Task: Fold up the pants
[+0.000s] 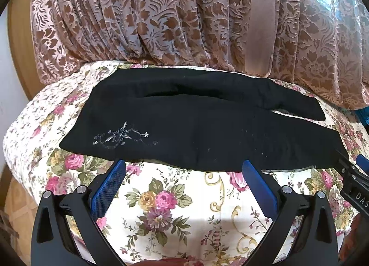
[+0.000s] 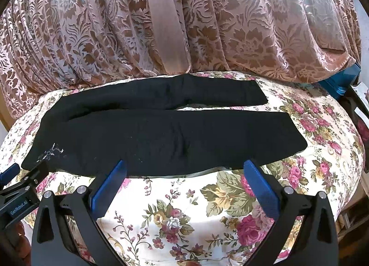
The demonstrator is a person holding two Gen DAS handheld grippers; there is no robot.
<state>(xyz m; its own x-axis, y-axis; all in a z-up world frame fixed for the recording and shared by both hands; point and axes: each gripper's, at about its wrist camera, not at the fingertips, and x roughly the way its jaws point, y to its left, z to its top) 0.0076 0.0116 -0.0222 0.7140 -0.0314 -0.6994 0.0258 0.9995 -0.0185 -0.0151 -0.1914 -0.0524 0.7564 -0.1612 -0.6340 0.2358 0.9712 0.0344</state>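
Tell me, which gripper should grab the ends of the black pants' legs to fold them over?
Probably the right gripper. It hangs open near the black pants, and the leg ends lie on its side. The left gripper, also open, is by the embroidered flower end.

black pants (image 1: 198, 125), rose-print bedcover (image 1: 175, 199), brown damask curtain (image 1: 143, 17)

Matt black cloth pants (image 2: 161, 137); floral cotton-like bedcover (image 2: 184, 208); shiny patterned curtain (image 2: 253, 24); ribbed blue jaws.

The black left gripper (image 1: 183, 166) and black right gripper (image 2: 184, 166) both gape wide, blue-padded jaws parted, nothing between them.
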